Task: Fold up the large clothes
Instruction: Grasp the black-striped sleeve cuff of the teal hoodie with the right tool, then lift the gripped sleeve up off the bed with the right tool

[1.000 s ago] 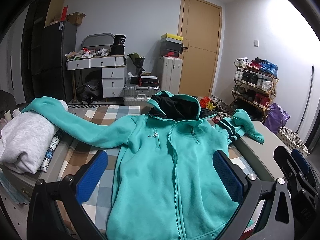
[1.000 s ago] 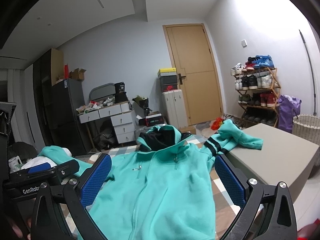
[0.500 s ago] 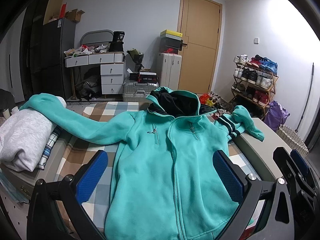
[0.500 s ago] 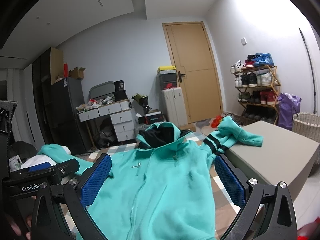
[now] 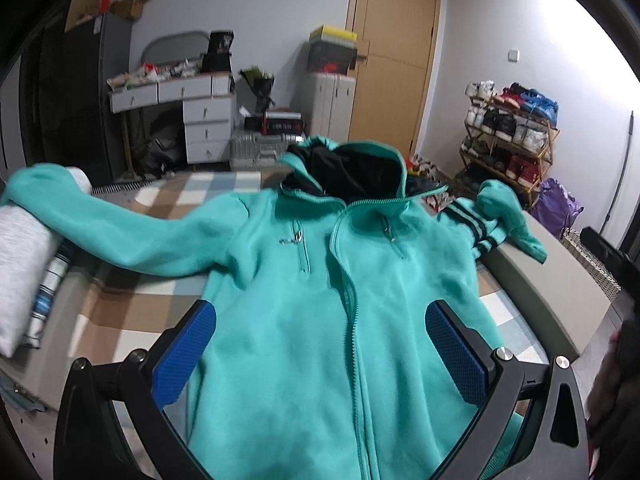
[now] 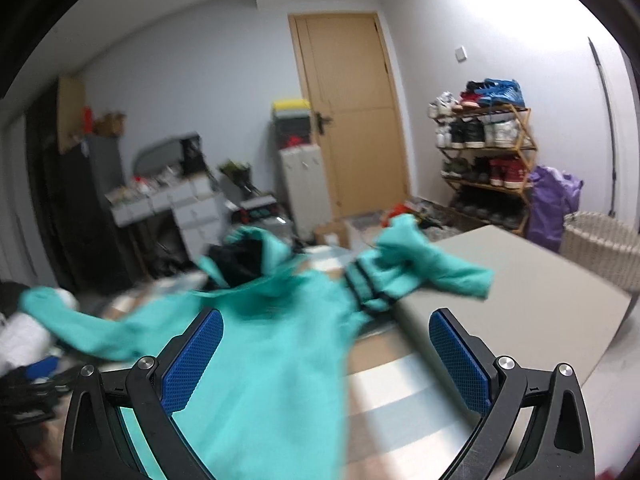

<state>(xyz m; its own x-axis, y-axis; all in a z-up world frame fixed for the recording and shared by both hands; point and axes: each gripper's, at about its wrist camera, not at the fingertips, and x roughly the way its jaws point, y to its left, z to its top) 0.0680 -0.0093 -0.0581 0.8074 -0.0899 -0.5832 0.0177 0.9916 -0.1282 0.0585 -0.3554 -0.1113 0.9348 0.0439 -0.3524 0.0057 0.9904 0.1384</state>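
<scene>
Checked bedding [image 5: 120, 312] covers the bed, and one teal hoodie [image 5: 304, 320] lies on it front up, zipped, with its black-lined hood toward the door [image 5: 394, 60]. Its two sleeves spread out: one drapes over a grey folded pile [image 5: 20, 256] at the left, the striped one rests on a grey box [image 5: 560, 280] at the right.

Compared with a second ago, the left gripper [image 5: 320, 344] sits closer over the hoodie's chest, and the right gripper [image 6: 326, 356] has swung rightward, so the hoodie now lies left of centre in its blurred view and the box [image 6: 520, 304] fills more of it. Both grippers have their two blue pads spread wide, holding nothing.

One shoe rack [image 6: 484, 160] stands by the right wall, with one woven basket [image 6: 600, 248] beside it.
</scene>
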